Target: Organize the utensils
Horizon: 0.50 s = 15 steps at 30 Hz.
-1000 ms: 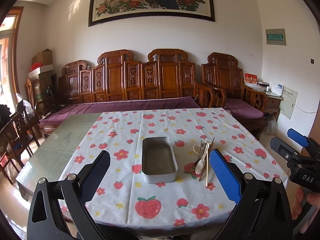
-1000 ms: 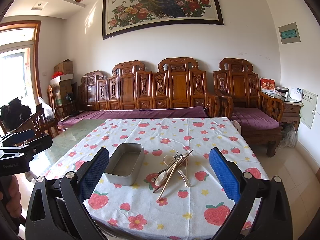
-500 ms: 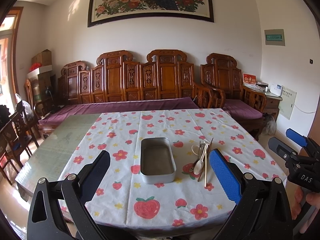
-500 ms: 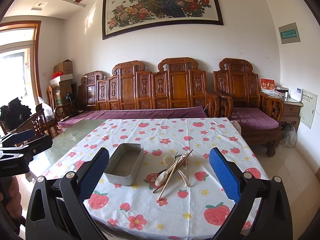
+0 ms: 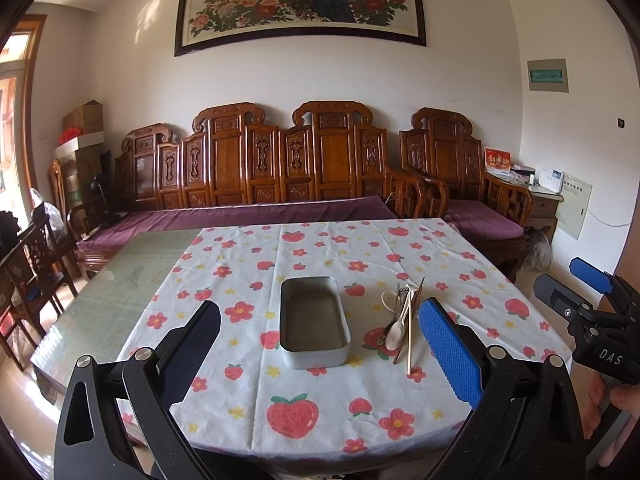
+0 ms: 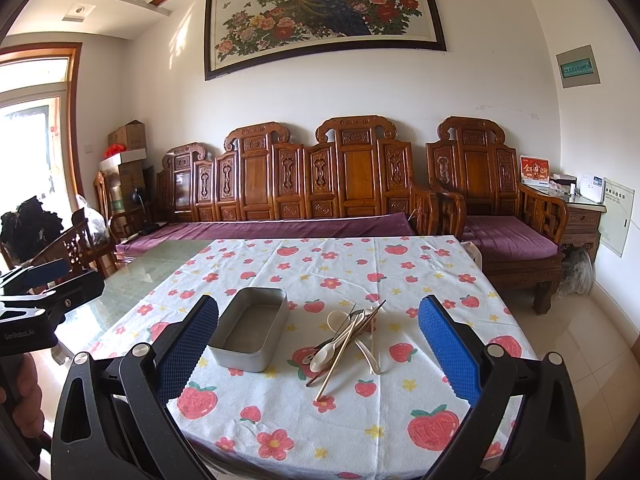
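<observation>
An empty grey metal tin [image 5: 314, 322] [image 6: 250, 330] sits on the flowered tablecloth [image 5: 320, 252] [image 6: 360, 264]. To its right lies a heap of utensils [image 5: 402, 322] [image 6: 348, 338]: cream plastic spoons, chopsticks and metal cutlery, crossed over each other. My left gripper [image 5: 320, 352] hangs open above the table's near edge, short of the tin, with nothing between its fingers. My right gripper [image 6: 318, 354] is also open and empty, held back from the heap. In the left wrist view the right gripper [image 5: 580, 300] shows at the right edge.
A carved wooden sofa [image 5: 280, 168] with purple cushions stands behind the table. Bare green glass tabletop [image 5: 112, 284] lies left of the cloth. Wooden chairs [image 5: 28, 264] stand at the far left. A side cabinet [image 6: 580, 216] is at the back right. A hand [image 5: 616, 400] holds the right gripper.
The left wrist view has drifted slightly, so the tin and utensils sit a little further left. The right view is unchanged. Both grippers stay open.
</observation>
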### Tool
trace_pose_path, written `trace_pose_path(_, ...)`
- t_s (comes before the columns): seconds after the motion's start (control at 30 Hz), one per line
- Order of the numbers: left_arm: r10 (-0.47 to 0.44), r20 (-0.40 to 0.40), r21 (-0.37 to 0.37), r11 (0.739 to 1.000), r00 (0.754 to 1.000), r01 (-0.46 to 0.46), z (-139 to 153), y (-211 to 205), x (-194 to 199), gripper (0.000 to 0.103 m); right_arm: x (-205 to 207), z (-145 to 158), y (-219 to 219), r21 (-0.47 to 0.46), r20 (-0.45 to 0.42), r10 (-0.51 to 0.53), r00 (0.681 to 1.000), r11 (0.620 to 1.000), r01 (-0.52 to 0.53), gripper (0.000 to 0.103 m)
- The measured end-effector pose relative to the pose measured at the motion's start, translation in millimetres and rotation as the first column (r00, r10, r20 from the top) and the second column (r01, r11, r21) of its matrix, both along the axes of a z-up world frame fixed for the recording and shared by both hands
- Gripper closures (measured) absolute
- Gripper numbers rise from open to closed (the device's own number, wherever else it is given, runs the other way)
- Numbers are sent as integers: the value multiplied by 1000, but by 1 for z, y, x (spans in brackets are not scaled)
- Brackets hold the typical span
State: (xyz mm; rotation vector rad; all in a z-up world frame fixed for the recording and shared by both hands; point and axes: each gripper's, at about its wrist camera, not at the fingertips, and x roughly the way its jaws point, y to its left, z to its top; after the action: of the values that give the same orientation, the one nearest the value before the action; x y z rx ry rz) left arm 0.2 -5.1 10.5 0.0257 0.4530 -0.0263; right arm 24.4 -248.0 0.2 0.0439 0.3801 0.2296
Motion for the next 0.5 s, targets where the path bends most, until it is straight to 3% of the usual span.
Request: trace_pose_path(0.5,1,2,2,1000,1000,-1,-1,-1,-1,6,0,0,0,1,1,0,1000,1000,0,3)
